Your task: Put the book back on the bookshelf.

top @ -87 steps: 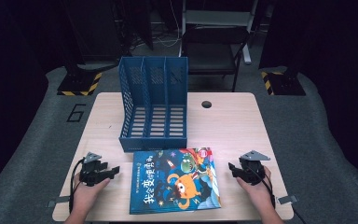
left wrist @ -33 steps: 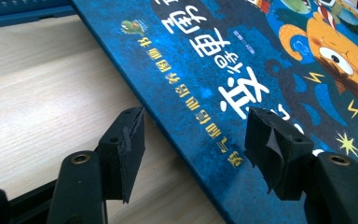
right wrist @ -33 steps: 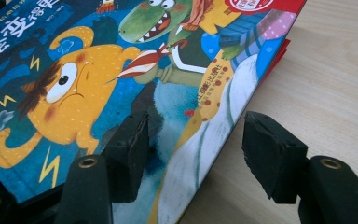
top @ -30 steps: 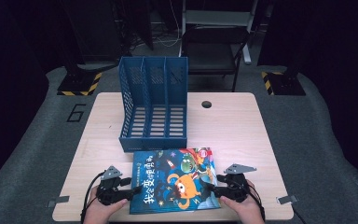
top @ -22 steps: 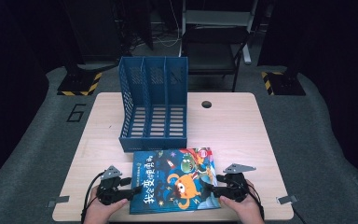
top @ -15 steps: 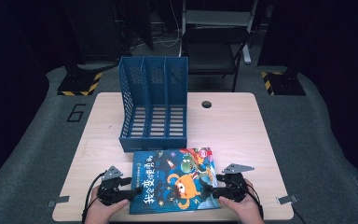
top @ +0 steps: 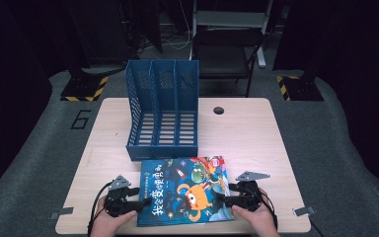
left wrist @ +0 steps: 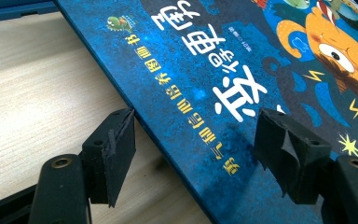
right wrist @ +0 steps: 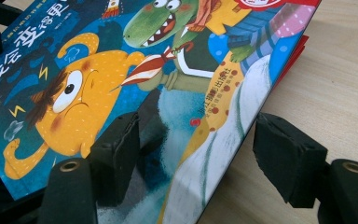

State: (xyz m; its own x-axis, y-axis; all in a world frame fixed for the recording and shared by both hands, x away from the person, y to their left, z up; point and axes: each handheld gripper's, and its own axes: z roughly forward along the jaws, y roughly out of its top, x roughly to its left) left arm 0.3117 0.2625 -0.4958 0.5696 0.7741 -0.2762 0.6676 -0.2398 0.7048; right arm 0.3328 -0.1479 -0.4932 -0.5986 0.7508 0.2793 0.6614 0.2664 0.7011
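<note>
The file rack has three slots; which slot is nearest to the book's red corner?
The right slot of the rack: it alone stands straight behind the red corner of the book.

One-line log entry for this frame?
book flat on table | left hand-held gripper open, straddles left edge | right hand-held gripper open, straddles right edge | jaws just opening

Your right gripper is sitting low over the picture book's right edge, jaws standing wide and having just been opening. One pad is hovering over the glossy cover beside the orange monster, the other is hanging over the bare wooden table. The book's edge is running between them, neither pad pressing on it. A green crocodile is showing above.
</note>
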